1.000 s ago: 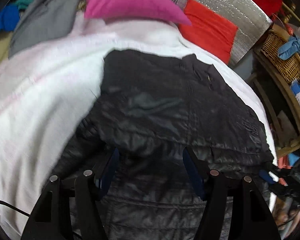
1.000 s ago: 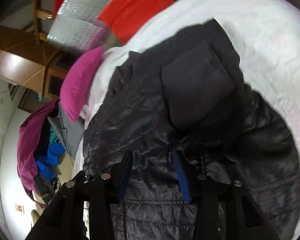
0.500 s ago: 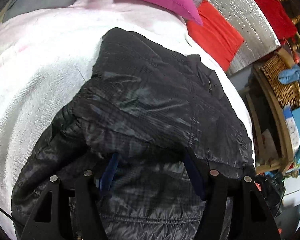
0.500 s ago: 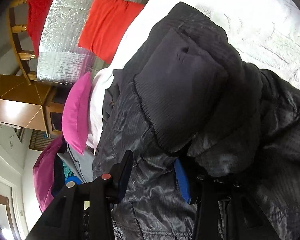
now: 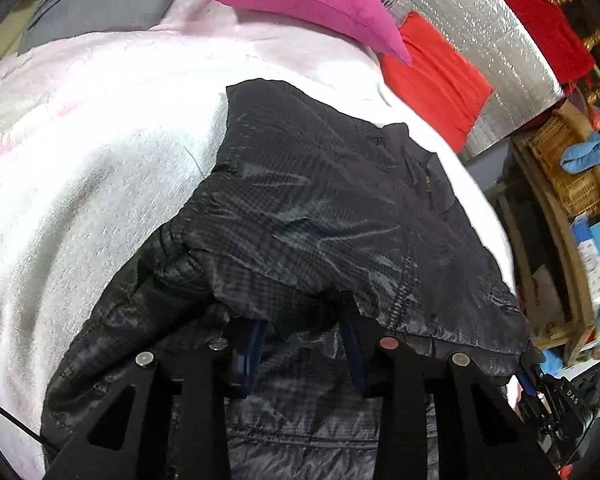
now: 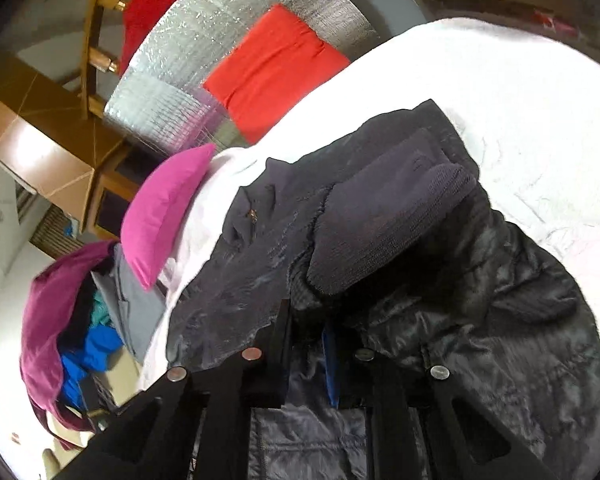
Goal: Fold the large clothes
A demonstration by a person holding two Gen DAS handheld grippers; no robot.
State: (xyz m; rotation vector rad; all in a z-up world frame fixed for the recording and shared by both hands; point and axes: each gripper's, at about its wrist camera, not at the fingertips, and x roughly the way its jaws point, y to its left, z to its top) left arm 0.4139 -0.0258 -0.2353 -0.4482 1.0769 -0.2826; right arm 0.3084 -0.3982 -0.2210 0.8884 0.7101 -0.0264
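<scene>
Black puffer jacket point(image 5: 320, 216) folds hide both grippers' fingertips, left gripper point(image 5: 304, 344) and right gripper point(image 6: 306, 344) alike, so grip unclear; only the right view shows its knit cuff point(image 6: 384, 232).

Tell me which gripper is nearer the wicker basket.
Left. The basket shows only in its view, past the bed's edge on that gripper's right. The right gripper faces the jacket; its view shows no basket.

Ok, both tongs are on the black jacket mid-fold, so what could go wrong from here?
The slick black puffer jacket could slip from the left tongs, since fabric hides the grip. The knit cuff lies loose on top near the right tongs and may slide off, undoing the fold.
</scene>
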